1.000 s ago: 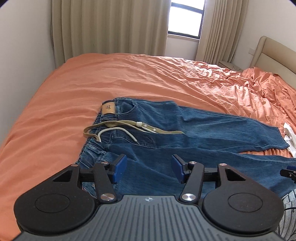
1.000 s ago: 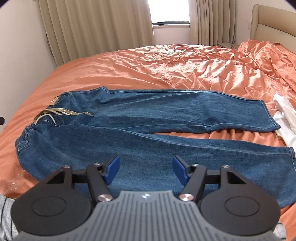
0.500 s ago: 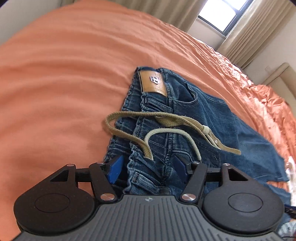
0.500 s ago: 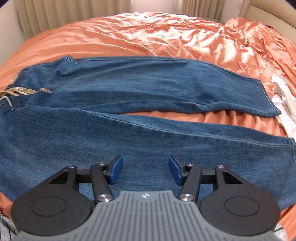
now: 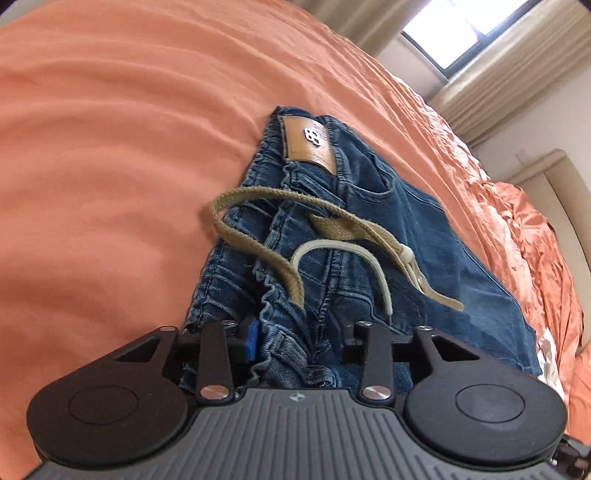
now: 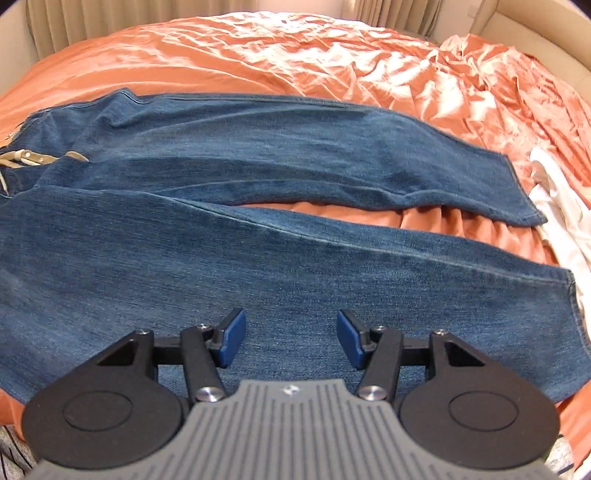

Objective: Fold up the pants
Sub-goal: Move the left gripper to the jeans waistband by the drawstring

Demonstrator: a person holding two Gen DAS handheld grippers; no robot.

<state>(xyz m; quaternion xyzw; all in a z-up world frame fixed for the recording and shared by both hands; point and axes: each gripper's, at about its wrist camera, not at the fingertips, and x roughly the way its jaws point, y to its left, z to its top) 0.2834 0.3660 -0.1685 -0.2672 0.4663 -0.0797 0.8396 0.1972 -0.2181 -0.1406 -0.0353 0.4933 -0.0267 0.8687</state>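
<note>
Blue jeans [image 6: 258,258] lie flat on the orange bed, legs spread to the right. In the left wrist view the waistband [image 5: 291,295] has a tan leather patch [image 5: 308,144] and a loose khaki belt [image 5: 258,251]. My left gripper [image 5: 295,338] is open, with its blue pads on either side of the bunched near waistband corner. My right gripper [image 6: 290,339] is open and empty, just above the near leg's lower part.
The orange bedsheet [image 5: 110,147] is smooth at left and wrinkled at right [image 6: 369,59]. A white garment [image 6: 557,206] lies beside the leg hems. Curtains and a window [image 5: 458,33] stand behind the bed, and a headboard [image 5: 554,177] is at right.
My left gripper moved down and forward onto the waistband corner, its jaws now around the denim. My right gripper dropped closer to the near leg.
</note>
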